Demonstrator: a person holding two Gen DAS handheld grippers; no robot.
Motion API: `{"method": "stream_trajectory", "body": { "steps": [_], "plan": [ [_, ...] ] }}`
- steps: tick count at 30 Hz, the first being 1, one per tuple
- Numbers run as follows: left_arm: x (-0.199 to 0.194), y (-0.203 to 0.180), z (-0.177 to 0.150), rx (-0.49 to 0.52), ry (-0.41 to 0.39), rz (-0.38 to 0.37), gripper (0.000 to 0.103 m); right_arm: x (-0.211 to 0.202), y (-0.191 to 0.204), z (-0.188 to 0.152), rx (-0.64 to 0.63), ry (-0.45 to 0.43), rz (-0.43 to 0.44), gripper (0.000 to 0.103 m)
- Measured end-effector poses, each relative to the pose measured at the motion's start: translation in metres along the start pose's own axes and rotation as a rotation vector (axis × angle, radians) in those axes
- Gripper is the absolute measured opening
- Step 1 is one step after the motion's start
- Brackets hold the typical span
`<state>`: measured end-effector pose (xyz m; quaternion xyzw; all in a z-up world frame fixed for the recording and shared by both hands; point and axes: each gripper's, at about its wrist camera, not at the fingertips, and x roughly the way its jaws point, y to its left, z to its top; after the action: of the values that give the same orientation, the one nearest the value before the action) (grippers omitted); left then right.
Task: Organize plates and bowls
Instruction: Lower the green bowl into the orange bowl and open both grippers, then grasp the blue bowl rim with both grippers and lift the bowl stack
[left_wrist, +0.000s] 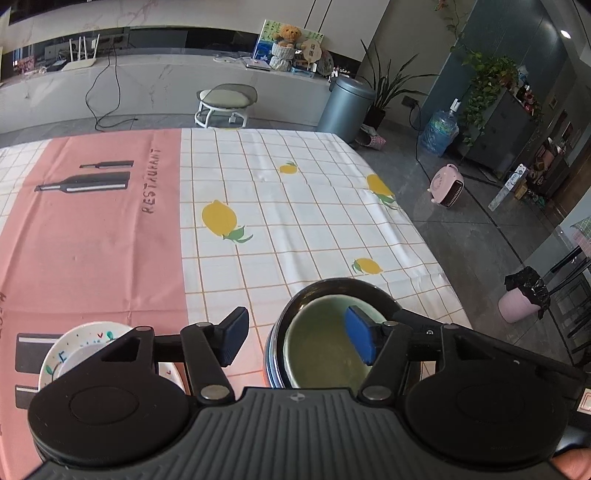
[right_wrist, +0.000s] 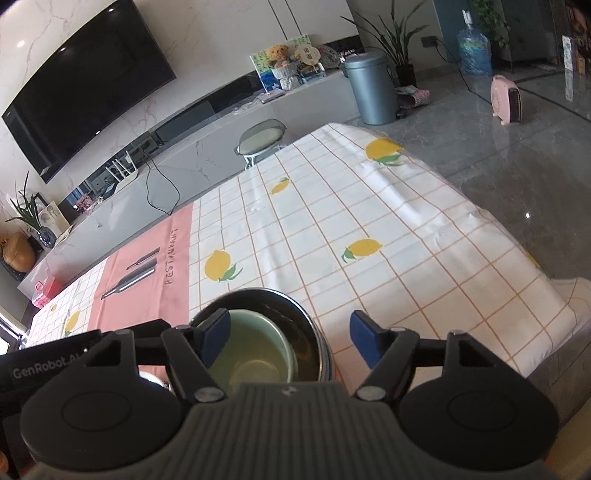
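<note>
Two round nested bowls, glossy green bowl (left_wrist: 325, 350) inside black bowl (left_wrist: 332, 291), between spread left gripper (left_wrist: 297, 338) and right gripper (right_wrist: 288, 338); one speckled plate (left_wrist: 85, 343) left.

Tablecloth (left_wrist: 295, 206) printed cloth, matt, creased. Green bowl (left_wrist: 317, 350) glazed, smooth, sitting inside glossy dark bowl (left_wrist: 332, 286). White plate (left_wrist: 74, 336) shiny, painted. Left gripper (left_wrist: 295, 339) matt black plastic, blue rubbery pads (left_wrist: 360, 338).

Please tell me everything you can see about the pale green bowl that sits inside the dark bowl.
The pale green bowl is round, smooth and glossy, probably glazed ceramic, and looks empty. It sits upright, nested inside the dark bowl on the tablecloth. Both grippers have open jaws, each with one blue pad above its inside; contact cannot be confirmed.
</note>
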<state>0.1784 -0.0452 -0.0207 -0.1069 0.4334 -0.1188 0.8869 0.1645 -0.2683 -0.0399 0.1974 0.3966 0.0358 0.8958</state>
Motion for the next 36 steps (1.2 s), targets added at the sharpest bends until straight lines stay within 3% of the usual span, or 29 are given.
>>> {"method": "stream_trajectory", "body": {
  "steps": [6,11,18,21,25,36],
  "plan": [
    [0.024,0.014,-0.012,-0.087,0.089,-0.022,0.071,0.014,-0.011,-0.010,0.056,0.071,-0.004,0.071],
    [0.034,0.020,-0.017,-0.136,0.112,-0.048,0.066,0.022,-0.019,-0.013,0.094,0.098,0.004,0.070],
    [0.049,0.020,-0.023,-0.159,0.136,-0.058,0.062,0.029,-0.023,-0.015,0.129,0.121,0.027,0.058],
    [0.054,0.022,-0.027,-0.167,0.143,-0.054,0.053,0.033,-0.022,-0.018,0.131,0.136,0.033,0.047],
    [0.053,0.024,-0.028,-0.161,0.136,-0.026,0.034,0.035,-0.023,-0.020,0.120,0.135,0.018,0.040],
    [0.048,0.023,-0.028,-0.140,0.128,-0.016,0.034,0.035,-0.020,-0.019,0.106,0.139,0.008,0.038]
  ]
}}
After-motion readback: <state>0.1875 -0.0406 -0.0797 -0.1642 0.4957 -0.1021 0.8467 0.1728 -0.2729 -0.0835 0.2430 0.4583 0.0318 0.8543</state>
